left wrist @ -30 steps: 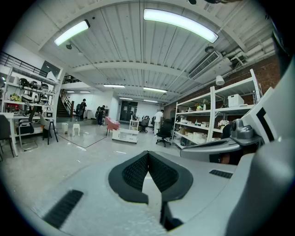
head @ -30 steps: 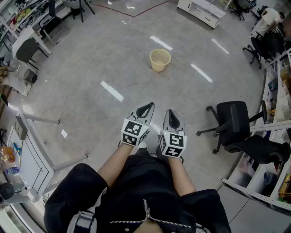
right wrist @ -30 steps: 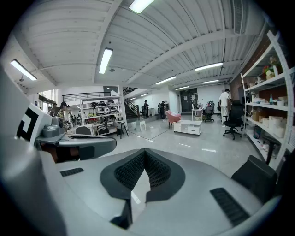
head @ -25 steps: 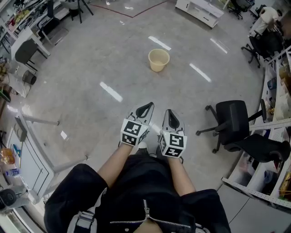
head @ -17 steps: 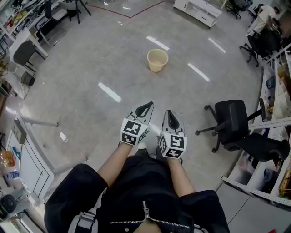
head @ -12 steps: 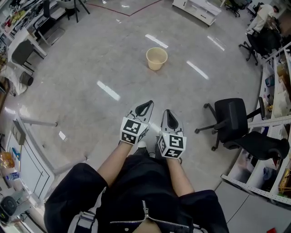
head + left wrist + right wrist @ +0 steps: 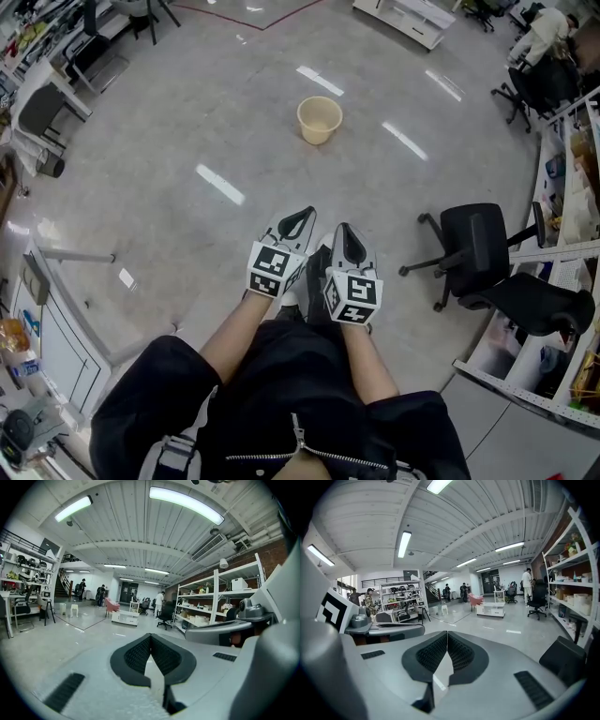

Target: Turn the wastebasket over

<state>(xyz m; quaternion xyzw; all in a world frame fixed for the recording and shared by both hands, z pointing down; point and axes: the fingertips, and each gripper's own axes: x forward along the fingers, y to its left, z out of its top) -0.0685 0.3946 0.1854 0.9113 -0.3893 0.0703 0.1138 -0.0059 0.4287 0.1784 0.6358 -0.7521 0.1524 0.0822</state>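
Both pairs of jaws were pressed together with nothing between them: the left gripper [image 7: 300, 217] showed its ribbed pads meeting at the tip in its own view, and the right gripper [image 7: 346, 231] showed the same. The two were held side by side, close to the person's body, tips pointing forward and a little down over bare floor [image 7: 169, 141]. The wastebasket [image 7: 319, 119] stood well apart from them, straight ahead along the line the jaws pointed, and neither gripper view showed it. It sat on the floor upright, its open mouth facing up, so its long axis ran vertical, across the direction of the jaws. In the head view it lay almost midway between the two tips, perhaps a shade closer to the left gripper's line, so neither hand looked clearly nearer. Judging from this, the gap had to be closed first, with the jaws opened before either could take the rim. A chair [image 7: 478, 246] stood off to the right, clear of that path.
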